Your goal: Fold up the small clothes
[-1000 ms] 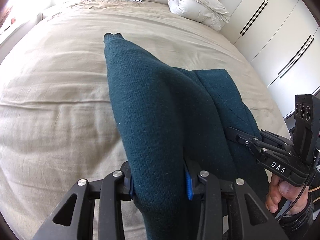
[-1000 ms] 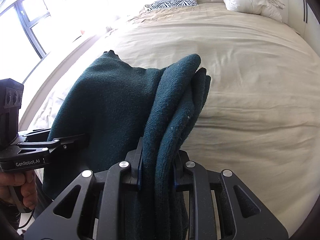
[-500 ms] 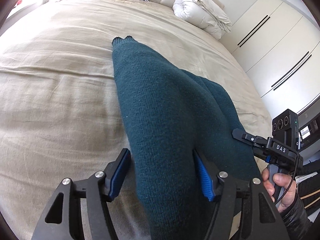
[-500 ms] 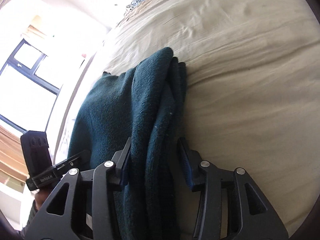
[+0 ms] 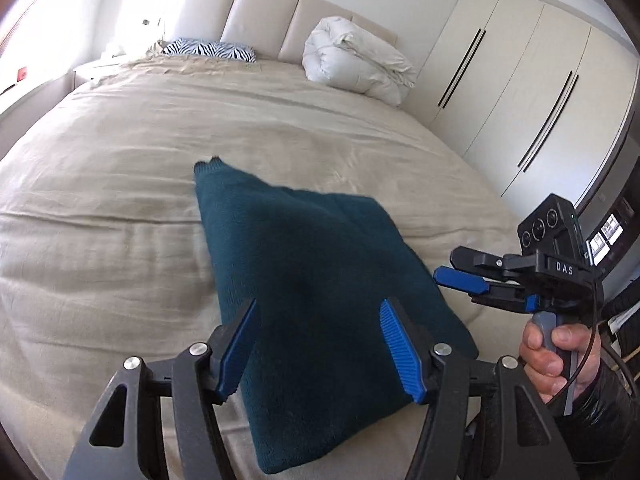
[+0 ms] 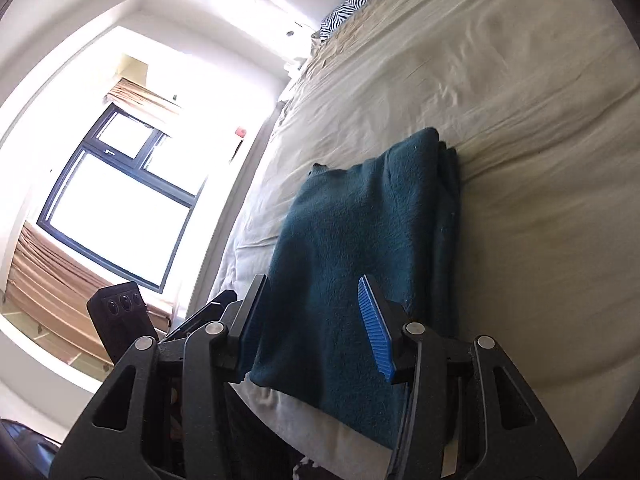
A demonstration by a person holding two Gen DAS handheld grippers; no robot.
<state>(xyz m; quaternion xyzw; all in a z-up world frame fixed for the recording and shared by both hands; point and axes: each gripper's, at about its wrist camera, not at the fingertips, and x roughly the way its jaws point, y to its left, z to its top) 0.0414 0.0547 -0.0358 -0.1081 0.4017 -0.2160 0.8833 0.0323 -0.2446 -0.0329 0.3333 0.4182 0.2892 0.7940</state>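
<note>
**Both grippers released, folded sweater flat on the bed**

The dark teal sweater (image 5: 316, 280) lies folded on the beige bed (image 5: 120, 200), near its foot edge. It forms a rough rectangle, and one narrow knit corner pokes out at the far end toward the headboard. In the right wrist view the sweater (image 6: 352, 264) shows several stacked layers along its right edge, where the fold is thick.

The left gripper (image 5: 320, 348) hovers over the near end of the sweater with its jaws spread wide; the blue pads (image 5: 400, 352) stand on either side of the cloth with clear gaps, grasping nothing. The right gripper (image 6: 312, 320) is likewise released, its jaws apart above the near part of the sweater and nothing between them. In the left wrist view the right gripper (image 5: 480, 284) is seen from the side, just off the sweater's right edge, held by a hand (image 5: 560, 356).

At the head of the bed lie a zebra pillow (image 5: 212, 49) and a rolled white duvet (image 5: 356, 60). White wardrobes (image 5: 520, 92) stand to the right of the bed, and a window (image 6: 116, 208) is on the other side.
</note>
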